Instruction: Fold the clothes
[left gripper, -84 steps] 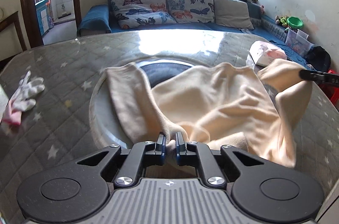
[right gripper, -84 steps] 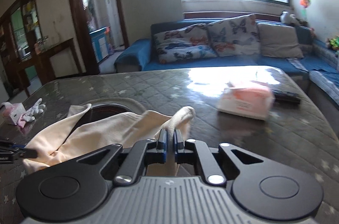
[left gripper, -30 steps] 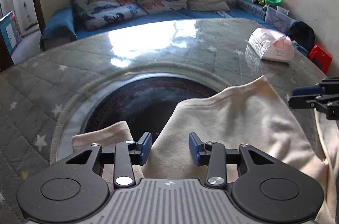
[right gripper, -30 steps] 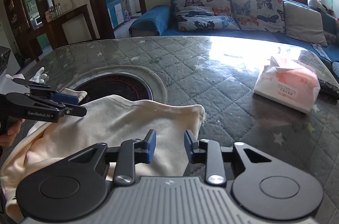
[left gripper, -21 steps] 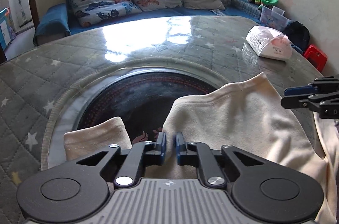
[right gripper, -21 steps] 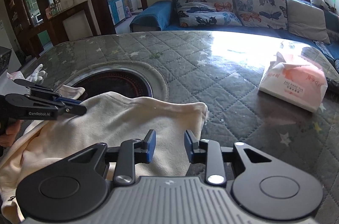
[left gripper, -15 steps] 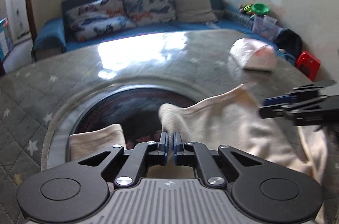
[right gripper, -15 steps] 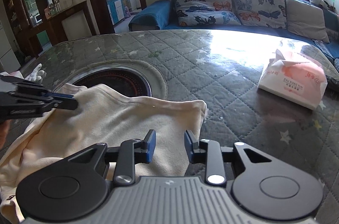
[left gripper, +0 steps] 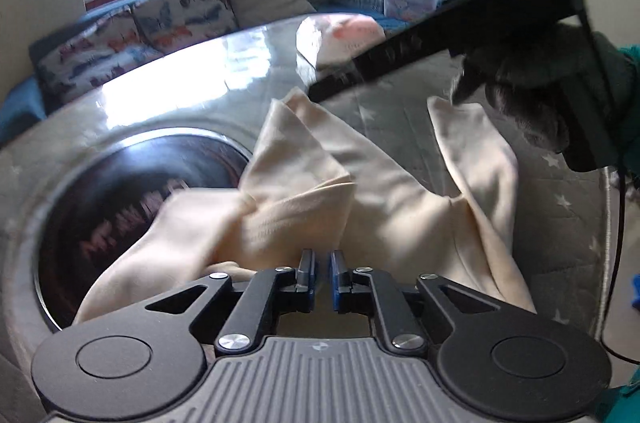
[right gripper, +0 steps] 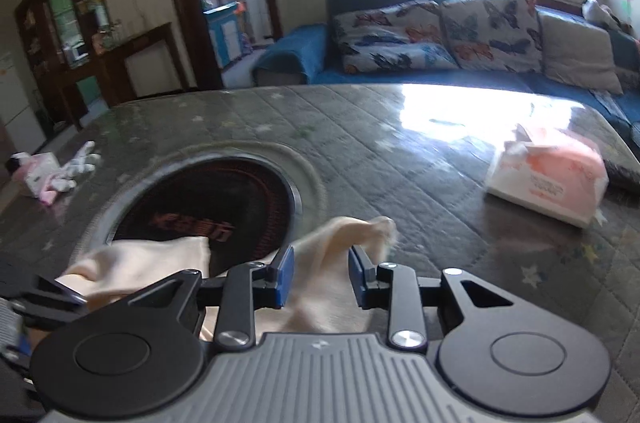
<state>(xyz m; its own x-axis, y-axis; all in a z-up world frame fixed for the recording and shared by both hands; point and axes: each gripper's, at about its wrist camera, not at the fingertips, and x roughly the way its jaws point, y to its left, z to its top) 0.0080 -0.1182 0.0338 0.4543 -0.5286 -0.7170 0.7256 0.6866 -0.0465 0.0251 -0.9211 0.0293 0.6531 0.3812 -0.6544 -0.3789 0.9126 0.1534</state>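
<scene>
A cream-coloured garment [left gripper: 304, 191] lies bunched on the round quilted table [left gripper: 192, 75], partly over the dark inset hob [left gripper: 120, 191]. My left gripper [left gripper: 321, 273] is shut on a fold of the garment and holds it raised. My right gripper [right gripper: 320, 279] is open, with a cream corner of the garment [right gripper: 340, 239] lying between its blue pads [right gripper: 285, 273], not pinched. In the left wrist view the right gripper's black body crosses the upper right above the cloth.
A pink-and-white tissue pack [right gripper: 548, 179] sits on the table at the right. A white glove and a small pink pack [right gripper: 60, 171] lie at the table's far left. A blue sofa with butterfly cushions [right gripper: 432, 35] stands behind the table.
My left gripper closed on the garment and lifted it, swinging right toward the right gripper. The right gripper stays open and has moved forward over the cloth's corner.
</scene>
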